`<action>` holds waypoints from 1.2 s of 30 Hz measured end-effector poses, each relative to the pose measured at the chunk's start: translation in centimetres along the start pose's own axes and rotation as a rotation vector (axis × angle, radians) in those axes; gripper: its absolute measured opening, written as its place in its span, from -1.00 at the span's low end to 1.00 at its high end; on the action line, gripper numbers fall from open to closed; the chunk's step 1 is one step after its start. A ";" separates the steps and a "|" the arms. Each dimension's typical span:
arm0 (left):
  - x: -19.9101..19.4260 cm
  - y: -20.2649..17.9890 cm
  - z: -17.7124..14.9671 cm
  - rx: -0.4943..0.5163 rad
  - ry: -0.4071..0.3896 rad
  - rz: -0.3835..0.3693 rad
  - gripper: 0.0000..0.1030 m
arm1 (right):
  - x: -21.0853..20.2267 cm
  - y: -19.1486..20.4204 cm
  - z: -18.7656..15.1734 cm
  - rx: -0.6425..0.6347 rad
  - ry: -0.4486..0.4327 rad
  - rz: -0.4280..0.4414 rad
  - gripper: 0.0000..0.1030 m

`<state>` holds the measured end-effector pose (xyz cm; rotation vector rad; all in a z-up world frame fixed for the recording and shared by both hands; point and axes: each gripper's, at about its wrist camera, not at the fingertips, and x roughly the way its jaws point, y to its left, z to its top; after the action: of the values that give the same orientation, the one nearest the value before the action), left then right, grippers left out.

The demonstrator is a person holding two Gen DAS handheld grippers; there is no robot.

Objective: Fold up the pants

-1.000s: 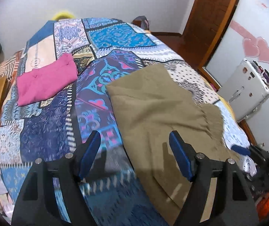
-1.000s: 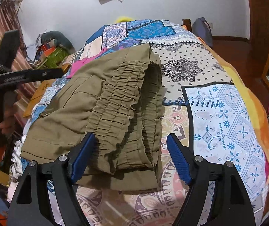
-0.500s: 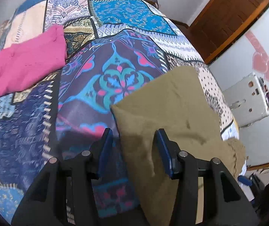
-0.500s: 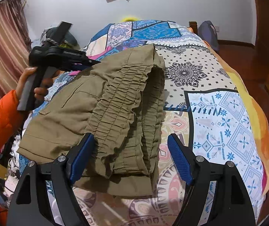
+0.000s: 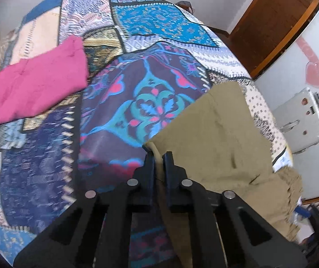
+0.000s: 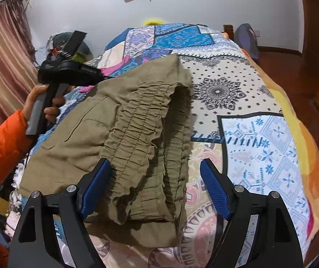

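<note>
While the olive pants (image 6: 105, 134) lie folded on the patchwork bedspread (image 5: 150, 102), the left gripper (image 5: 158, 156) has just clenched its jaws on a corner of them, cloth pinched between. Over the gathered waistband (image 6: 146, 129) hovers the right gripper (image 6: 152, 189), jaws released and wide, perhaps brushing the fabric. A folded pink garment (image 5: 41, 82) rests well apart, further up the bed.

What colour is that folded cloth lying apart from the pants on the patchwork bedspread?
Bright pink, plain, on the folded cloth; the left wrist view shows it best.
</note>
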<state>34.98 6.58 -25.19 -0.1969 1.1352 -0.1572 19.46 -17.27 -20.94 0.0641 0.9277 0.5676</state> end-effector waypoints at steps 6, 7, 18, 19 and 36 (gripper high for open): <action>-3.6 1.6 -3.5 -0.005 -0.049 0.095 -0.86 | -1.4 0.6 0.2 -0.016 -0.018 -0.046 0.52; -4.2 1.9 -4.1 -0.010 -0.058 0.109 -0.86 | -1.6 0.7 0.3 -0.016 -0.022 -0.053 0.52; -9.8 4.3 -13.0 -0.074 -0.107 0.190 -0.86 | -1.6 3.2 -0.6 -0.033 0.006 -0.011 0.53; -10.1 4.6 -13.6 -0.079 -0.108 0.182 -0.86 | -1.0 3.4 -0.9 -0.037 0.017 -0.013 0.52; -11.1 7.7 -18.7 -0.133 -0.073 0.171 -0.77 | 4.3 0.9 2.4 -0.048 0.024 -0.149 0.51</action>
<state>13.55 15.09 -24.87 -0.2206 1.0849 0.0773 22.90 -13.95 -22.35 -0.0544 0.9331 0.4531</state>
